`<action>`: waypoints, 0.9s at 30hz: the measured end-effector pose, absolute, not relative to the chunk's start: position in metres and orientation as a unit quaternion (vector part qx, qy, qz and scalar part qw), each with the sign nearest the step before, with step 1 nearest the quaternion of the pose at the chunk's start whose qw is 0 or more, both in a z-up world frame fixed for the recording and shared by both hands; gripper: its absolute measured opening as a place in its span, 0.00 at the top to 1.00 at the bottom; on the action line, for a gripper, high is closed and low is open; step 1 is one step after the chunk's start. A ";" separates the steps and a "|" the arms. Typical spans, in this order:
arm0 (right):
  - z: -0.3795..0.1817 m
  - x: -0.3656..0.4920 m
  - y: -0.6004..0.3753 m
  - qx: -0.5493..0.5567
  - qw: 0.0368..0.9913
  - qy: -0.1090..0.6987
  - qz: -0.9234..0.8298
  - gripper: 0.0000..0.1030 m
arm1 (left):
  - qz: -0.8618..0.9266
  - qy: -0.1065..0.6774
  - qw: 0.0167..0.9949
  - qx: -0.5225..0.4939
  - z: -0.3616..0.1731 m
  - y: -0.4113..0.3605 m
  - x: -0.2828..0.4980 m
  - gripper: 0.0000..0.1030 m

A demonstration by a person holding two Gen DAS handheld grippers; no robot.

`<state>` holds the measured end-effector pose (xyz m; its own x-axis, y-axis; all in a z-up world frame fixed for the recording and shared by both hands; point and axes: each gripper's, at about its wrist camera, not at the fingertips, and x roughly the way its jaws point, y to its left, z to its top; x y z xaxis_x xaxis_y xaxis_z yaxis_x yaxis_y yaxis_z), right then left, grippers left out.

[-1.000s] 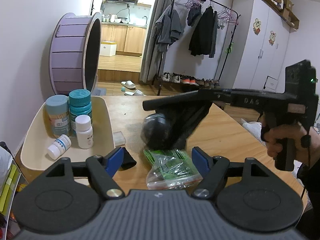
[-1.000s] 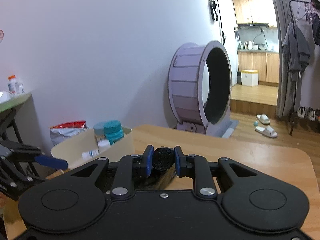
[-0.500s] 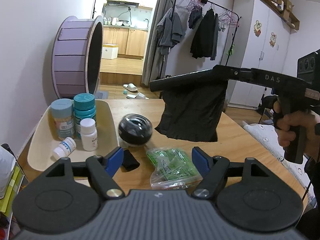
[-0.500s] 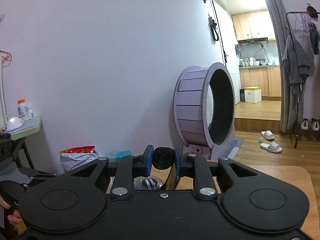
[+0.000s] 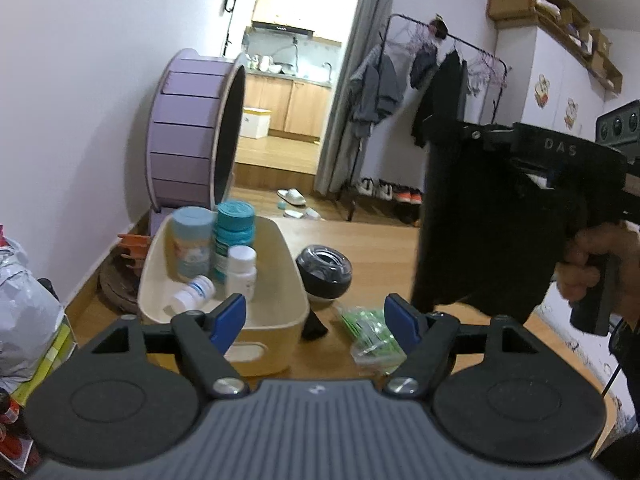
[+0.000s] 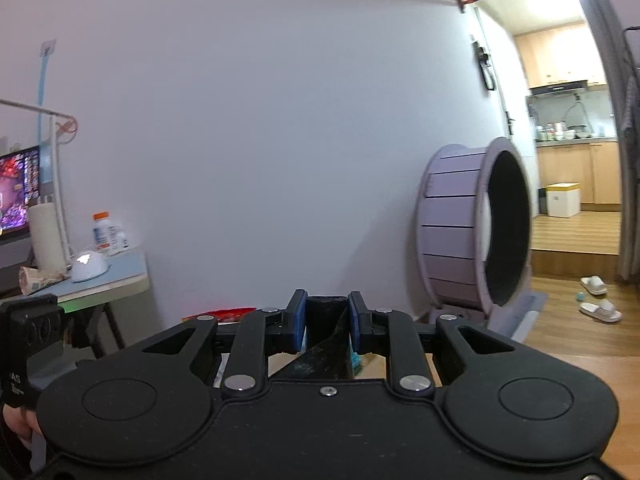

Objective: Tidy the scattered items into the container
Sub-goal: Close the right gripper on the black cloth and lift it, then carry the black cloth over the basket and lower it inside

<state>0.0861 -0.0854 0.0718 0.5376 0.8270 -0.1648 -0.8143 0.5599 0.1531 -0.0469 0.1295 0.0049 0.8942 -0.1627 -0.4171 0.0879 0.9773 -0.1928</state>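
A cream tub on the wooden table holds two tall teal-capped jars and two small white bottles. A black ball, a small black piece and a clear bag of green items lie right of the tub. My left gripper is open and empty above the tub's near right corner. My right gripper is shut on a black cloth, which hangs high above the table's right side; the cloth also shows between the pads in the right wrist view.
A purple cat wheel stands behind the table by the wall. Bags and clutter sit left of the table. A side desk with a bottle and monitor is at the left in the right wrist view.
My right gripper lifted the black cloth up off the table and away to the right, uncovering the black ball. My left gripper shifted left toward the tub.
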 end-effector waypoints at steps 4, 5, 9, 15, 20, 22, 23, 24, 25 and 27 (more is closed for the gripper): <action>0.077 0.092 -0.059 0.013 0.865 0.115 0.489 0.79 | -0.054 0.216 0.971 -0.084 0.008 0.137 -0.050 0.27; 0.078 0.094 -0.054 0.008 0.862 0.116 0.494 0.79 | -0.052 0.214 0.972 -0.085 0.009 0.139 -0.051 0.27; 0.088 0.103 -0.028 -0.009 0.853 0.117 0.509 0.79 | -0.047 0.208 0.973 -0.093 0.012 0.146 -0.053 0.27; 0.098 0.118 0.008 -0.028 0.838 0.125 0.530 0.79 | -0.037 0.208 0.972 -0.098 0.011 0.154 -0.051 0.27; 0.087 0.122 0.033 -0.044 0.824 0.152 0.544 0.79 | -0.030 0.210 0.973 -0.092 0.003 0.157 -0.045 0.26; 0.082 0.118 0.033 -0.044 0.820 0.159 0.548 0.79 | -0.022 0.211 0.974 -0.083 -0.004 0.157 -0.039 0.26; 0.082 0.117 0.033 -0.043 0.820 0.159 0.549 0.79 | -0.010 0.217 0.973 -0.076 -0.009 0.156 -0.034 0.27; 0.082 0.116 0.033 -0.043 0.819 0.159 0.550 0.79 | 0.002 0.222 0.973 -0.067 -0.013 0.154 -0.029 0.27; 0.082 0.115 0.033 -0.042 0.819 0.158 0.550 0.79 | 0.012 0.226 0.972 -0.059 -0.016 0.153 -0.026 0.27; 0.081 0.112 0.033 -0.042 0.818 0.158 0.552 0.79 | 0.026 0.233 0.971 -0.047 -0.019 0.152 -0.022 0.27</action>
